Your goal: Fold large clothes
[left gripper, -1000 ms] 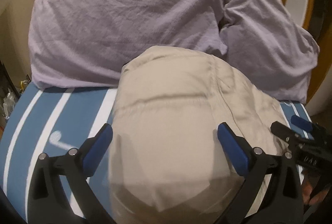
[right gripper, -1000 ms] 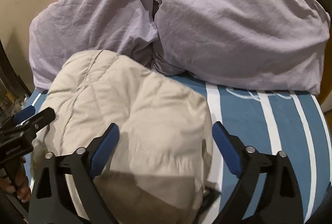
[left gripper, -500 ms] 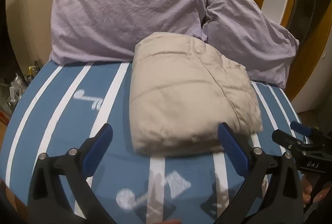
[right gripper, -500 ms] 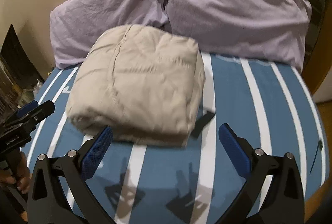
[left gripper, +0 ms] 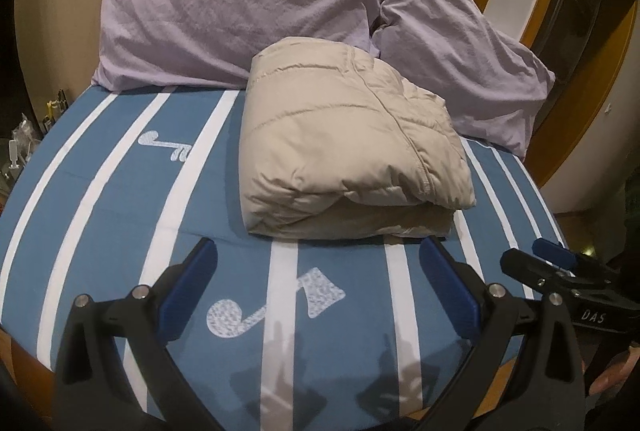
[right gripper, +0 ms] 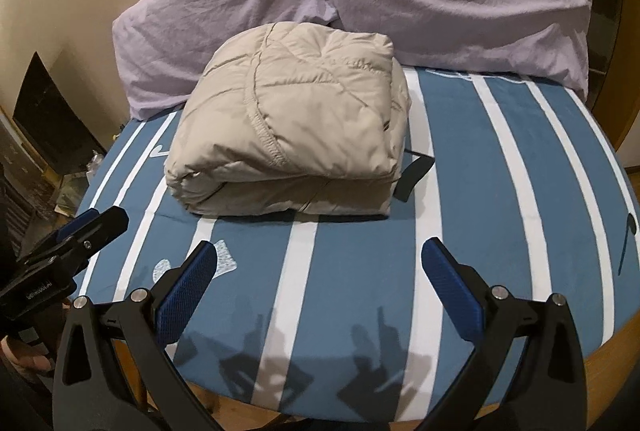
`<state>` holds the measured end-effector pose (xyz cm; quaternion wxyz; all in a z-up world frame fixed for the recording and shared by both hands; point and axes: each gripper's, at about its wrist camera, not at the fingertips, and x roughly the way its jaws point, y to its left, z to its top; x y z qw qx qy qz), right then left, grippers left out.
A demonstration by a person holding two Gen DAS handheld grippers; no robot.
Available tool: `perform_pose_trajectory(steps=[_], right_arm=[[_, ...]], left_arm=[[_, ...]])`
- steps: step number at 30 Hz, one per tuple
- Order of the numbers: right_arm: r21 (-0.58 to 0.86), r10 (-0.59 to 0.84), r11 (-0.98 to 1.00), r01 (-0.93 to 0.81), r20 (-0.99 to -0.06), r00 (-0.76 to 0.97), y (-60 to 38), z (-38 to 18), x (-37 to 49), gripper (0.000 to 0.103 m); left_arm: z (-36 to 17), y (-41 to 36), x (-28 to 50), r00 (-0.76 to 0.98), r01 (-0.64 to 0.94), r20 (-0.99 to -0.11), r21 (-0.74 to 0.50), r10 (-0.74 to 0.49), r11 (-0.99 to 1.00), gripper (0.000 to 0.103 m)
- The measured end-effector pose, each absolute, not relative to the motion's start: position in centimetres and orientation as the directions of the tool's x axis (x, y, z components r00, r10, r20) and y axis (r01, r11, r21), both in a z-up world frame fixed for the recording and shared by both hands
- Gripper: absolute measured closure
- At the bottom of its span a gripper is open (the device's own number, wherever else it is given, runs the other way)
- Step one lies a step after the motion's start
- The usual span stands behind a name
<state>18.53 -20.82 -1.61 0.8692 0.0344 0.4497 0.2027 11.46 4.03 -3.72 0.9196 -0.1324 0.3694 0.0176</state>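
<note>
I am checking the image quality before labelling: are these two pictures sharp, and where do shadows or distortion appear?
Left wrist view: sharp; the beige folded jacket is crisp, the striped sheet bows from fisheye distortion, and gripper shadows fall on its near edge. Right wrist view: equally sharp; the jacket shows clear stitching, the frame corners are dark, and finger shadows lie before the right gripper.

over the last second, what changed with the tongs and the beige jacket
Both tongs, left and right, pulled back from the folded beige jacket, which had filled the space between their fingers; now they hang open over the striped sheet in front of it, gripping nothing. The jacket stays folded against the lilac pillows.
</note>
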Motion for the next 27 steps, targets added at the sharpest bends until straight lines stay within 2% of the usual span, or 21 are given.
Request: perform_pose_trajectory(steps=[27], right_arm=[[0.241, 0.388, 0.914, -0.327, -0.756, 0.527, -20.64, -1.47, 18.17, 0.001]], left_arm=[[-4.27, 4.06, 10.99, 0.719, -0.133, -0.69, -0.246, -0.078, 0.96, 0.002]])
